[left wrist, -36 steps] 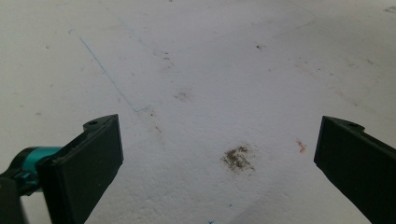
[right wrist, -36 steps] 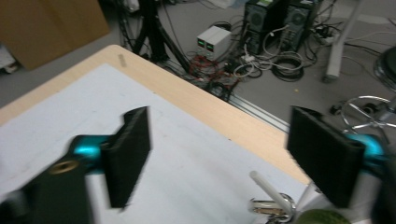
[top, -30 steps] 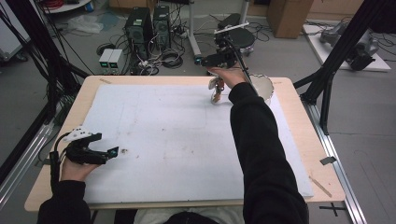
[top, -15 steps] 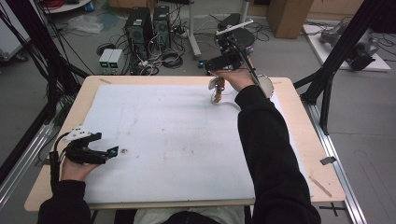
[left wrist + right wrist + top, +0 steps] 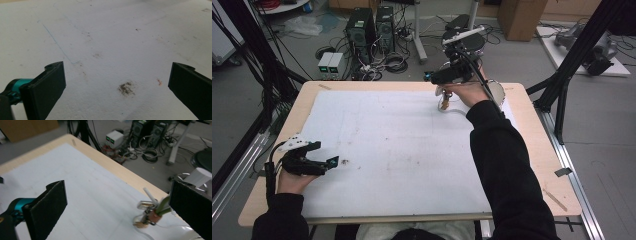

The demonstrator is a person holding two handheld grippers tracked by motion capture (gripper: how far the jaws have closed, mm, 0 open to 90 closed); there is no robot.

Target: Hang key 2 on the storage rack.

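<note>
A small cluster (image 5: 444, 103) of brown, green and white pieces stands on the white sheet (image 5: 402, 150) near the table's far edge. In the right gripper view the cluster (image 5: 150, 215) sits low between the wide-apart jaws, nearer the right one. My right gripper (image 5: 433, 77) hovers just above and behind it, open, with nothing between its jaws (image 5: 117, 202). My left gripper (image 5: 331, 163) rests at the sheet's near left, open over a brown stain (image 5: 126, 88), its jaws (image 5: 116, 82) holding nothing.
A round white dish (image 5: 498, 90) lies beside the right hand at the far right of the table. Beyond the far edge the floor holds computer towers (image 5: 371, 25), cables and a stand. The wooden table edge (image 5: 532, 150) rims the sheet.
The right hand has tipped up and back, and its gripper has come into sight above the small cluster. The cluster stays on the sheet. The left gripper has not moved.
</note>
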